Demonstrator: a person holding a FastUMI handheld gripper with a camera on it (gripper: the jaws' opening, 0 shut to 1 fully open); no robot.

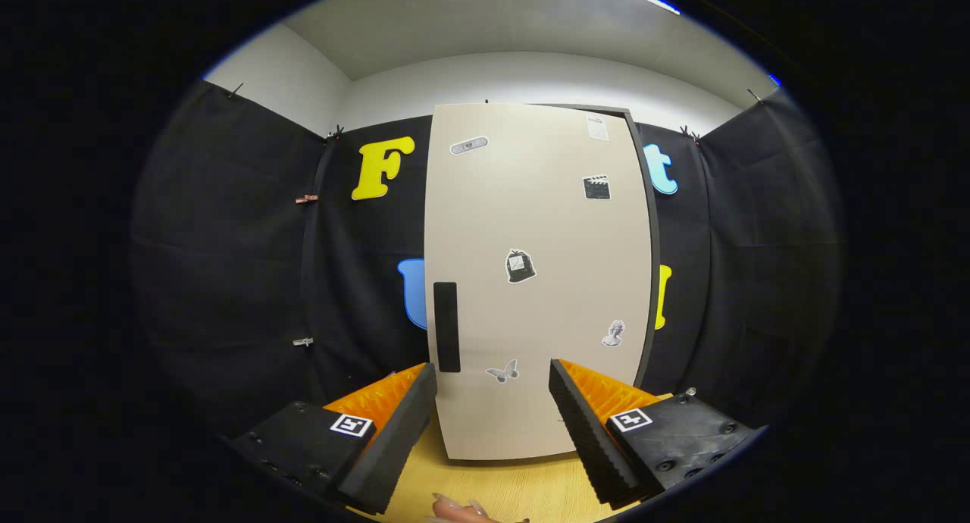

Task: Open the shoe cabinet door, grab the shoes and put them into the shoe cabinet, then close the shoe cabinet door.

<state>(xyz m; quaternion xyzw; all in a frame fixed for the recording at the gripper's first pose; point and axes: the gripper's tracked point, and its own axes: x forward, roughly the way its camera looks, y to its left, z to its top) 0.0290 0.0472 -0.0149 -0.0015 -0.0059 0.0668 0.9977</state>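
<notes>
Fingers of the gripper (492,424) stand spread and empty, aimed level at the shoe cabinet door (538,280) just beyond them, a tall, smooth beige panel dotted with small stickers, its dark vertical handle (446,327) above the left finger, on a wooden surface (508,485).

The gripper (492,424) is held level and pointing forward, its two fingers (394,440) spread wide apart with nothing between them. Both ridged inner faces are turned toward each other across the open gap. Just below and between the fingers, a person's fingertips (458,508) show, nails uppermost.
</notes>
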